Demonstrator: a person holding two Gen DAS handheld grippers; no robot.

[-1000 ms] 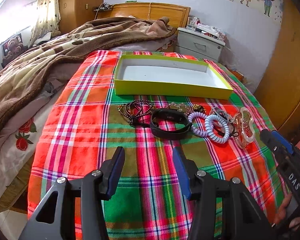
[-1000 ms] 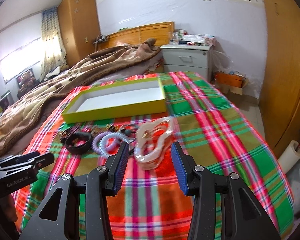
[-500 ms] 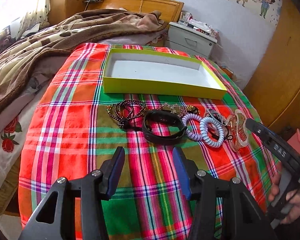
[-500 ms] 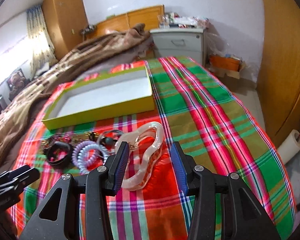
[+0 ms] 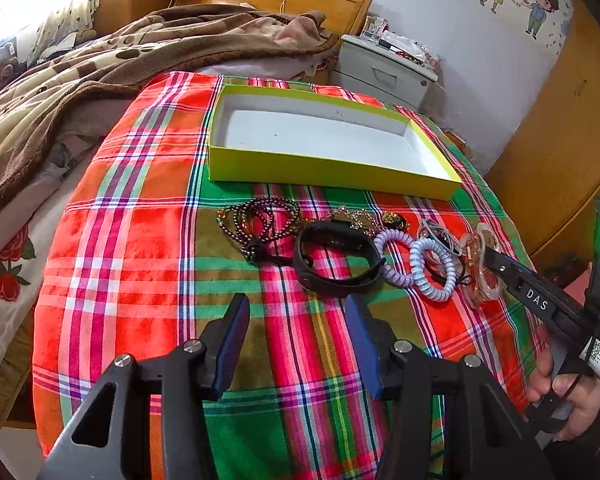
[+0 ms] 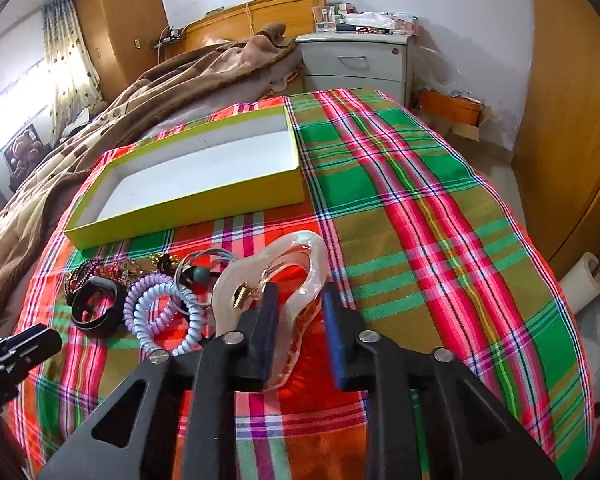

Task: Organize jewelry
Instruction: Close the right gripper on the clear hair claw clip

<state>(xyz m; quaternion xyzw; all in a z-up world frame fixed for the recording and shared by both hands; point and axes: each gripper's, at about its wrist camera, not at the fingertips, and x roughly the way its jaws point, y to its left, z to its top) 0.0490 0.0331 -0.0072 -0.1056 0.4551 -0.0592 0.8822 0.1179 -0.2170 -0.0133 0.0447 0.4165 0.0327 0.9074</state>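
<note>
An empty yellow-green box (image 5: 324, 170) (image 6: 188, 210) with a white inside lies on the plaid cloth. In front of it lies a row of jewelry: dark bead strands (image 5: 260, 220), a black band (image 5: 336, 258) (image 6: 96, 306), two coiled spiral ties (image 5: 418, 262) (image 6: 160, 308), and a translucent pink clip (image 5: 480, 268) (image 6: 300, 264). My left gripper (image 5: 294, 344) is open and empty, hovering short of the black band. My right gripper (image 6: 300, 332) is open, its fingers on either side of the pink clip's near end; it also shows in the left wrist view (image 5: 540, 300).
The plaid cloth (image 6: 420, 220) covers the foot of a bed. A brown blanket (image 5: 100, 60) is heaped at the left. A grey nightstand (image 6: 356, 64) stands behind, a wooden wardrobe (image 6: 572, 120) to the right. The bed's right edge drops to the floor.
My right gripper has moved forward and down until its fingers straddle the pink clip, and they have narrowed. My left gripper has drifted slightly closer to the jewelry row.
</note>
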